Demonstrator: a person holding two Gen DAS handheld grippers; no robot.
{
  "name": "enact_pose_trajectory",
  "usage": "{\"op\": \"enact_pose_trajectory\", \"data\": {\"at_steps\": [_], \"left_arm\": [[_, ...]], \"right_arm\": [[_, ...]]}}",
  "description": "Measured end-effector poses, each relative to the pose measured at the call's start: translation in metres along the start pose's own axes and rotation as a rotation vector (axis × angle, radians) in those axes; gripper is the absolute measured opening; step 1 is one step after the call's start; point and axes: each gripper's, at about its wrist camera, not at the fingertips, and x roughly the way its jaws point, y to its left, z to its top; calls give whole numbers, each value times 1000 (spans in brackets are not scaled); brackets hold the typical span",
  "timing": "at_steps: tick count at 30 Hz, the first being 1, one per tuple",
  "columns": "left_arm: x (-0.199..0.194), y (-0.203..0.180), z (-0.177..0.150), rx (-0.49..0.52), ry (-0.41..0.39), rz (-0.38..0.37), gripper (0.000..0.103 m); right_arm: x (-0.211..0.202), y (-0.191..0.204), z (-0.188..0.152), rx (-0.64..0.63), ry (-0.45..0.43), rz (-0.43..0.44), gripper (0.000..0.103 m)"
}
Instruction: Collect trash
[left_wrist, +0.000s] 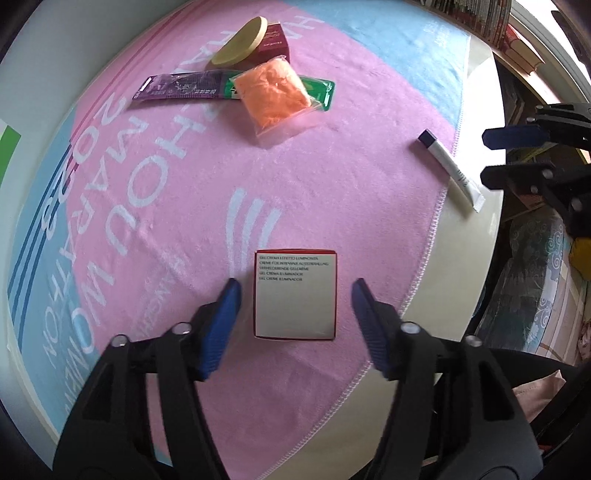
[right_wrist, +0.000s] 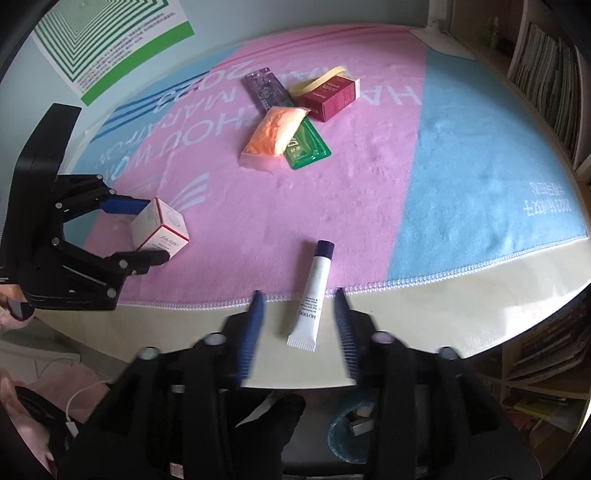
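A small white box with red edges stands on the pink towel, between the open fingers of my left gripper; neither finger touches it. It also shows in the right wrist view with the left gripper around it. A white tube with a dark cap lies across the towel's near edge, between the open fingers of my right gripper. The tube and right gripper show at the right of the left wrist view.
Farther back lie an orange bag, a green sachet, a purple sachet, a maroon box and a yellow disc. A blue-lined bin stands below the table edge. Bookshelves stand at right.
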Motion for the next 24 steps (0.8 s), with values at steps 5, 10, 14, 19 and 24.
{"op": "enact_pose_trajectory", "data": {"at_steps": [5,10,14,19,24], "left_arm": [[9,2,-3,8,20,10,92],[18,4,-6,10,44,-2,93],[21,7,-6,3,49,-16,93],[23,8,-2,4,49,-55,62],[10,11,7,-3,27,-70,38]], "right_arm": [[14,6,9,-12,16,-11,73],[28,10,14,-22,40,-18,73],[36,11,13,-33,58,-37,71],[45,10,11,-35,82,-47,24],[41,8,10,-43,82,-44,13]]}}
